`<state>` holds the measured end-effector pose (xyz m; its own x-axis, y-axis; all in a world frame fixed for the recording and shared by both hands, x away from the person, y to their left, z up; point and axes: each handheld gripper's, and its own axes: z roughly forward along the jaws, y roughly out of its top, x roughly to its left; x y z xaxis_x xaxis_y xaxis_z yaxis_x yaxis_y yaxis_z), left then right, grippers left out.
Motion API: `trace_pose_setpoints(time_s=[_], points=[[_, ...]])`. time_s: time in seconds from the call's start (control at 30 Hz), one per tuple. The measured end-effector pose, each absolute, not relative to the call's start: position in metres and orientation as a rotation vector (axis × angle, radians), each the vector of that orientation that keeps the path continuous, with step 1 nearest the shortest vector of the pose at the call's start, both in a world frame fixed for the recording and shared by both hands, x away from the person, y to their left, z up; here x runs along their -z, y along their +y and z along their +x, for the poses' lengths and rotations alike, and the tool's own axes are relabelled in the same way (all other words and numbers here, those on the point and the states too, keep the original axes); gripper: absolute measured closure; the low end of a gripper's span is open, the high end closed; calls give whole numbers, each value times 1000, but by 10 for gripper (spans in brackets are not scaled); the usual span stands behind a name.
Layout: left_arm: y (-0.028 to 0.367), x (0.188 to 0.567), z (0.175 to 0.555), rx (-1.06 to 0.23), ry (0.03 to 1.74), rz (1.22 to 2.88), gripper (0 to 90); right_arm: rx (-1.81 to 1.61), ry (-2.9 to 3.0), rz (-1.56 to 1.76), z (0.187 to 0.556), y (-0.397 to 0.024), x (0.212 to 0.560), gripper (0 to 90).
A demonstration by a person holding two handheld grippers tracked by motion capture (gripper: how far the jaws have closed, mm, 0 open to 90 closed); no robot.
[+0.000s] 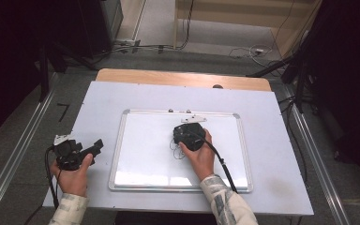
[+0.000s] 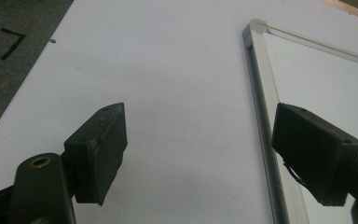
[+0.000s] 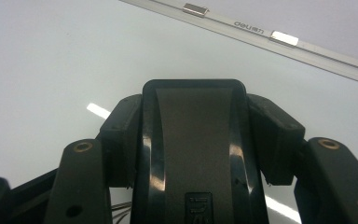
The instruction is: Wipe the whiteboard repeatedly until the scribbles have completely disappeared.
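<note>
A: White surface (image 1: 272, 154), whiteboard (image 1: 136, 154) lying flat at centre. Location of eraser?

B: Eraser (image 3: 193, 144), black, clamped in right claw (image 1: 187, 133), pressed on board; scribble (image 1: 174, 149) lies at 7 o'clock of it, just beside. Long axis runs 6 to 12.

A: Left claw (image 2: 196, 149)?

B: Wide open, empty, off board's left edge, at 9 o'clock. Right is nearer.

Both grippers are black: the left gripper (image 1: 77, 152) carries a pale plate on top, the right gripper (image 1: 189, 136) trails a black cable. Brass-coloured bushings sit in the jaw arms. The sleeves (image 1: 225, 199) look pale and patterned, perhaps checked.
</note>
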<state>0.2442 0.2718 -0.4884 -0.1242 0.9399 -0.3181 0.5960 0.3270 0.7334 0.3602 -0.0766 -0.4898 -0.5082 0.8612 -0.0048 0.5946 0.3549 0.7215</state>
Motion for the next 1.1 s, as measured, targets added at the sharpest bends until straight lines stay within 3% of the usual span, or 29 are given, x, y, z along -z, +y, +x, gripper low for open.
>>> trace_pose_setpoints(time_s=[1.1], points=[[272, 488, 244, -566, 1823, 1364, 192, -978, 2304, 1189, 343, -49, 491, 394]])
